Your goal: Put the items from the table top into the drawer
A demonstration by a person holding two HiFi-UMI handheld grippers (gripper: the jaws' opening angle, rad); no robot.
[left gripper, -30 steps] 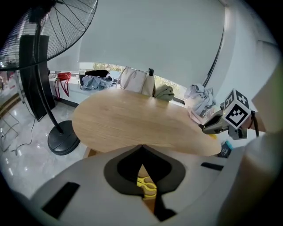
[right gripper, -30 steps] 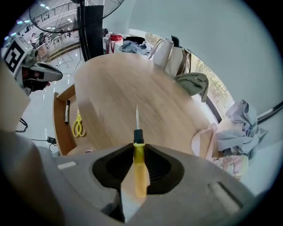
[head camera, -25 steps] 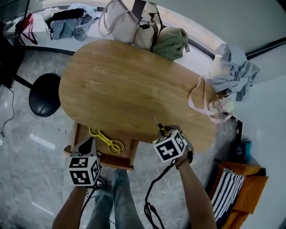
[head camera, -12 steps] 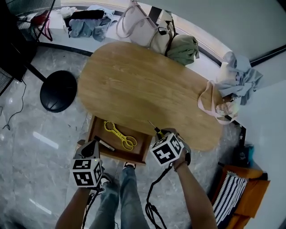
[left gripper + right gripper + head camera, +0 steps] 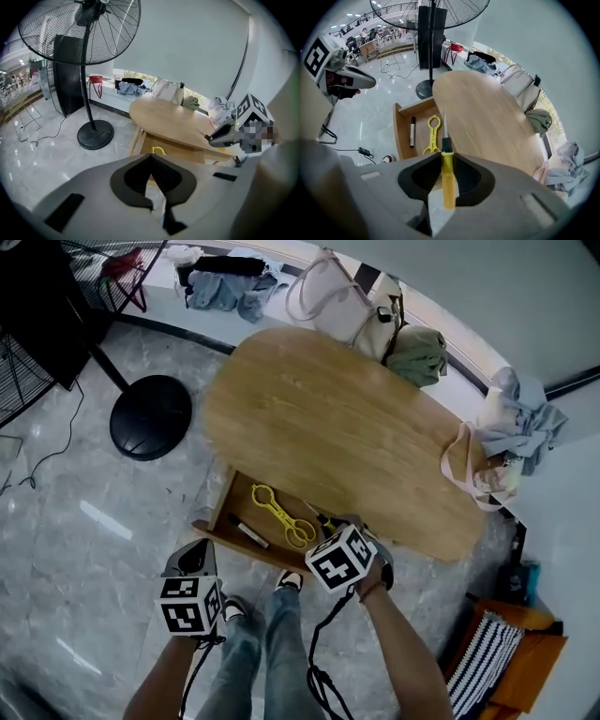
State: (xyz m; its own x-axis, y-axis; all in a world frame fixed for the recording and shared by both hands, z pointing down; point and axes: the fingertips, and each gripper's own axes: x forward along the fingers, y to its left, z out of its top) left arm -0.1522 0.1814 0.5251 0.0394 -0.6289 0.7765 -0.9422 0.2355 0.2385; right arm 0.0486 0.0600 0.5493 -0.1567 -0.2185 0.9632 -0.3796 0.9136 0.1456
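The right claw (image 5: 445, 158) is clamped on the yellow plastic handle of a screwdriver (image 5: 448, 183), with the pads pressing the handle from either side at about its middle. The black collar and thin metal shaft stick out ahead of the jaws, tip forward and down. The tool looks light and stiff, so it should not sag or bend. The smooth round handle could roll or slide between the pads if the squeeze slackens, so the handle is the right place to hold it rather than the narrow shaft. The sharp tip could scratch the wood, which speaks for laying it down flat rather than dropping it tip first. Just beyond the tip lies the open drawer (image 5: 397, 137), pulled out from under the oval wooden tabletop (image 5: 487, 117). It already holds yellow plastic tongs (image 5: 433, 133) and a dark marker pen (image 5: 412, 132), lying side by side and apart. In the head view the right claw (image 5: 326, 524) hangs over the drawer's right end, near the tabletop edge, so the step in hand appears to be setting the screwdriver inside. The left claw (image 5: 151, 157) has its jaws together with nothing between them, and it hovers off the drawer's left front corner, over the grey floor.
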